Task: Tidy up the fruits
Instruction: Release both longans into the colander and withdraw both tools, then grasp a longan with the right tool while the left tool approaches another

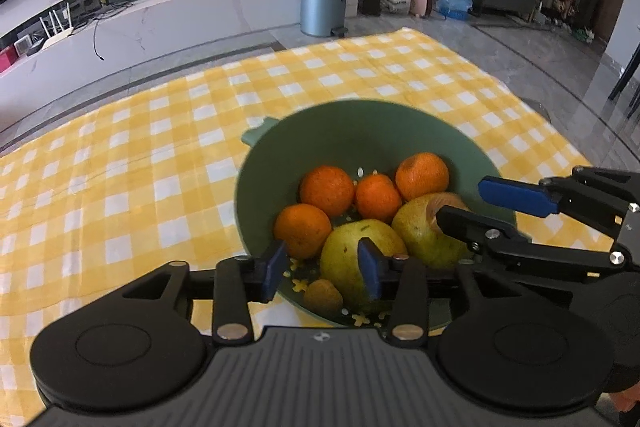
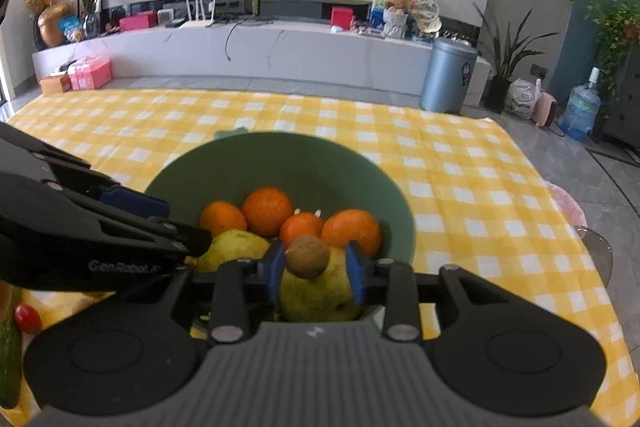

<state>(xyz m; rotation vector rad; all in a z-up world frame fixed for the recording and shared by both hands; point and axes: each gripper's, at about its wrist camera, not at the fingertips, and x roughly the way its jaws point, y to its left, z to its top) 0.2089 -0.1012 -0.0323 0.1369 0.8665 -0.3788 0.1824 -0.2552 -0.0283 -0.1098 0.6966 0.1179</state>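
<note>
While fruit fills colander (image 1: 360, 131) | oranges (image 1: 327, 190): 4 | pears (image 1: 352, 259): 2 | kiwis (image 1: 322, 297): 2

Sage green colander (image 1: 360, 131) with bright orange tangerines (image 1: 327, 190), yellow-green pears (image 1: 352, 255) and a brown kiwi (image 2: 307, 257), all on a yellow-white checked tablecloth (image 1: 140, 167).

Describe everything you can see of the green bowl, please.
The green bowl is a deep round strainer, plastic by its look, with flower-shaped holes in its bottom and a small handle tab on its far rim. It stands upright on the yellow checked cloth and holds four oranges, two pears and small brown fruits.
</note>
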